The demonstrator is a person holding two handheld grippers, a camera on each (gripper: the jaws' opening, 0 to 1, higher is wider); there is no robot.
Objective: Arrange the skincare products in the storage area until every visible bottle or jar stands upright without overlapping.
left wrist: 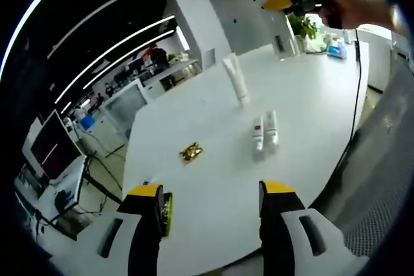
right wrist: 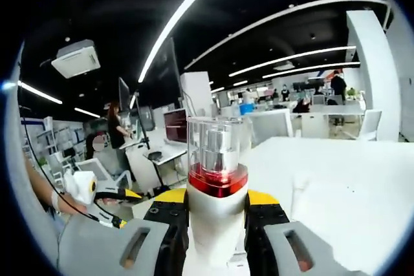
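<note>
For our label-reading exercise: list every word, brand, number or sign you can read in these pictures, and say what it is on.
No text can be read.
Two small tubes lying on the table: red marks, too blurred.
Upright tube: no print visible.
Bottle in the right gripper: no lettering visible.

No writing can be read anywhere. The two small white plastic tubes (left wrist: 265, 132) lying side by side on the white bench (left wrist: 213, 185) carry small red marks, too blurred to make out. The white bottle with the red band and clear cap (right wrist: 217, 192) shows no legible label.
</note>
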